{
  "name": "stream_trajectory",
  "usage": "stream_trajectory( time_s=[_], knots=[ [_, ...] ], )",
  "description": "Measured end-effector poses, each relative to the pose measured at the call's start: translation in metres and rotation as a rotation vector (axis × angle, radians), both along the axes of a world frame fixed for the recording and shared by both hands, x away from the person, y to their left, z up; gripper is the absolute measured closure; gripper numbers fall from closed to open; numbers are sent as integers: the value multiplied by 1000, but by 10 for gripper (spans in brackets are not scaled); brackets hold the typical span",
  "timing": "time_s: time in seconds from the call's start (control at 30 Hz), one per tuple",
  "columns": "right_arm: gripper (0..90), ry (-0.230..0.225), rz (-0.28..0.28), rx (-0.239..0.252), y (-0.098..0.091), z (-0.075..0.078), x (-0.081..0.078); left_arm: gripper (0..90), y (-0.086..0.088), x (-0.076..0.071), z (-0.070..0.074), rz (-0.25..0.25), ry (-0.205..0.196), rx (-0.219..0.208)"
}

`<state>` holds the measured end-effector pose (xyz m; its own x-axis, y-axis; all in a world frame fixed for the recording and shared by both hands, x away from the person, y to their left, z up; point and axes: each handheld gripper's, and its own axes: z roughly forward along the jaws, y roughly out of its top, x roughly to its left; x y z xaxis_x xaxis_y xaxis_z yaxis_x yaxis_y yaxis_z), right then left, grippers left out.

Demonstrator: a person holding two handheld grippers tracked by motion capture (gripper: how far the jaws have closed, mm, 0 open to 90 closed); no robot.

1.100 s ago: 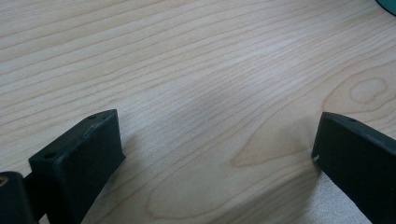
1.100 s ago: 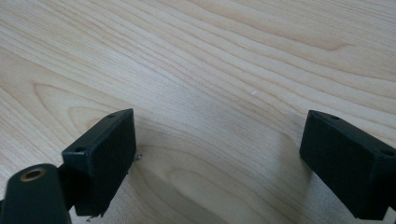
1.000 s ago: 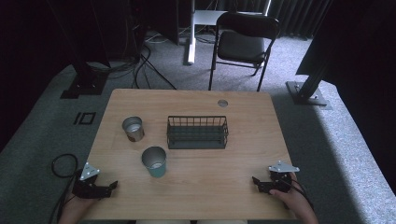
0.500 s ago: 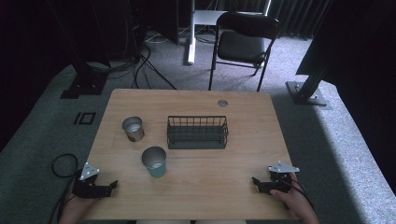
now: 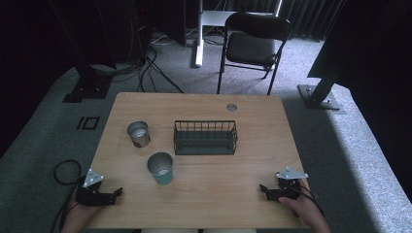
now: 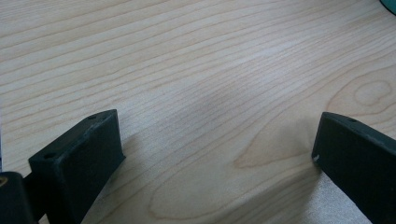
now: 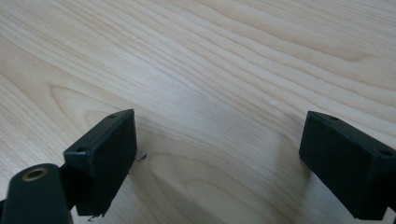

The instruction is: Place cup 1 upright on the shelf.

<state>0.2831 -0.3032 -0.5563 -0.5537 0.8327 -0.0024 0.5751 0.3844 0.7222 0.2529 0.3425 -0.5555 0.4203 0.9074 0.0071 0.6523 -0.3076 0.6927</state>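
Almost nothing has changed over the last second: my left tongs (image 5: 114, 194) and right tongs (image 5: 264, 189) sit where they sat a moment ago, low over the near corners of the counter (image 5: 204, 204), and the cups and basket have not shifted. I read that as the work not yet begun — no reach is under way.

Both tongs are spread wide with nothing between them; each gripper view shows bare wood grain between the two black jaws.

I take the wire basket (image 5: 205, 138) as my landmark, standing mid-counter. The teal cup (image 5: 161, 168) stands upright to the near left of the basket, apart from it, and is the thing closest to my left tongs. The metal cup (image 5: 138, 133) stands upright left of the basket, a little farther back than the teal one, also clear of it.

Room for moving is good: the counter is open between the left tongs and the teal cup, and the whole stretch nearer than the basket on its right is free. My tongs rest close to the near edge — any pull back risks dropping off it.
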Motion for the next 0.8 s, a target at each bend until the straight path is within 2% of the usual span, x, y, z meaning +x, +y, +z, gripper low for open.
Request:
stream_trajectory(
  time_s=[0.3,0.5,0.63,0.8],
  knots=[
    [109,0,55,16,22,0,5,22,0,0,0,0,0,0],
    [109,-17,82,16,34,3,11,22,0,0,0,0,0,0],
    [109,-24,128,13,46,6,13,22,0,0,0,0,0,0],
    [109,-27,156,21,57,7,15,22,0,0,0,0,0,0]
  ],
)
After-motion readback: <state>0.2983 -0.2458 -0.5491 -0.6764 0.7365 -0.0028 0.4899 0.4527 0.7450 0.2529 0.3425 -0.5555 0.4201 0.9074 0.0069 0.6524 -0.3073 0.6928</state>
